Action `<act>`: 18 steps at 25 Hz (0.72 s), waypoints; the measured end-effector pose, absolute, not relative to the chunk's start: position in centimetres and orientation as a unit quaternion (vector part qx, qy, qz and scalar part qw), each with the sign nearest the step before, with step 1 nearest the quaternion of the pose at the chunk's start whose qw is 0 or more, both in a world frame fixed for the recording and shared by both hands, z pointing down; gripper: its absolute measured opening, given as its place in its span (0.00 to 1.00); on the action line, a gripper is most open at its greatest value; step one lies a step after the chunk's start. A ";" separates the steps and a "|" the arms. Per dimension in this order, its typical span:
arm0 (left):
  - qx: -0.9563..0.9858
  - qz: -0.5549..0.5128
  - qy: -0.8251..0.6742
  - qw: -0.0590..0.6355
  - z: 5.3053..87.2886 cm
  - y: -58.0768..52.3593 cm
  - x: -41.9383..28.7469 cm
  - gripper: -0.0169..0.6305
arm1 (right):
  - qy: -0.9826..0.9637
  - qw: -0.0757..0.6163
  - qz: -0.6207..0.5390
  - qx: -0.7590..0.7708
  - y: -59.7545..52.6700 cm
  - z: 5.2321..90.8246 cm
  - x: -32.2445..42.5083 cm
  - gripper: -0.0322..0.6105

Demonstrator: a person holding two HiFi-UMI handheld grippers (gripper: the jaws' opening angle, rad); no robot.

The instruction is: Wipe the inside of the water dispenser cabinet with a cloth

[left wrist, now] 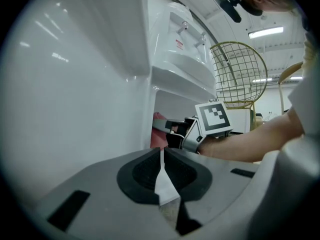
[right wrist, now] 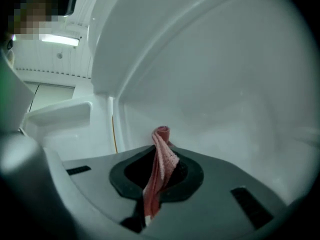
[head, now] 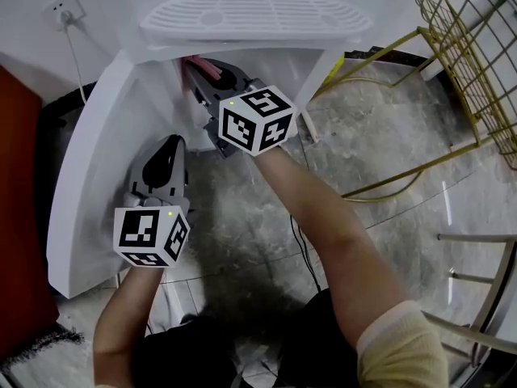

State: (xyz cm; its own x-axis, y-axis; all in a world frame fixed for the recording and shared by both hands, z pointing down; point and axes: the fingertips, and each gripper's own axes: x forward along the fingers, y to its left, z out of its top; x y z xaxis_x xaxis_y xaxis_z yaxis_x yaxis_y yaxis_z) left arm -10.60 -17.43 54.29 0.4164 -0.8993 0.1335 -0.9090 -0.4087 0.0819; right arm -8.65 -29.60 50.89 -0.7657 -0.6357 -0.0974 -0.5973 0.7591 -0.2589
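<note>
The white water dispenser (head: 250,18) stands with its lower cabinet door (head: 85,168) swung open to the left. My right gripper (head: 212,69) reaches into the cabinet opening, shut on a pink cloth (head: 200,65). In the right gripper view the pink cloth (right wrist: 160,161) is pinched between the jaws and sticks up toward the white cabinet wall (right wrist: 225,109). My left gripper (head: 167,144) is shut with nothing in it, beside the inner face of the open door. The left gripper view shows the door (left wrist: 75,84) close at left and the right gripper (left wrist: 172,130) with the cloth (left wrist: 157,136) in the opening.
A gold wire chair (head: 477,63) stands to the right of the dispenser. A wall socket (head: 66,8) with a cable sits at the back left. A black cable (head: 303,249) lies on the marble floor (head: 388,136). A red-brown panel (head: 16,217) borders the left.
</note>
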 end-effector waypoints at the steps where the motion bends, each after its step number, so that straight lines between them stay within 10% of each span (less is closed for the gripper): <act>1: 0.839 0.035 -0.538 0.072 54.4 -17.4 -10.6 0.05 | 0.931 0.088 -0.121 -0.334 -29.9 51.7 -8.6 0.10; 18: 0.839 0.042 -0.535 0.085 55.5 -17.8 -10.5 0.05 | 0.923 -0.005 -0.201 -0.329 -29.7 60.2 -9.1 0.10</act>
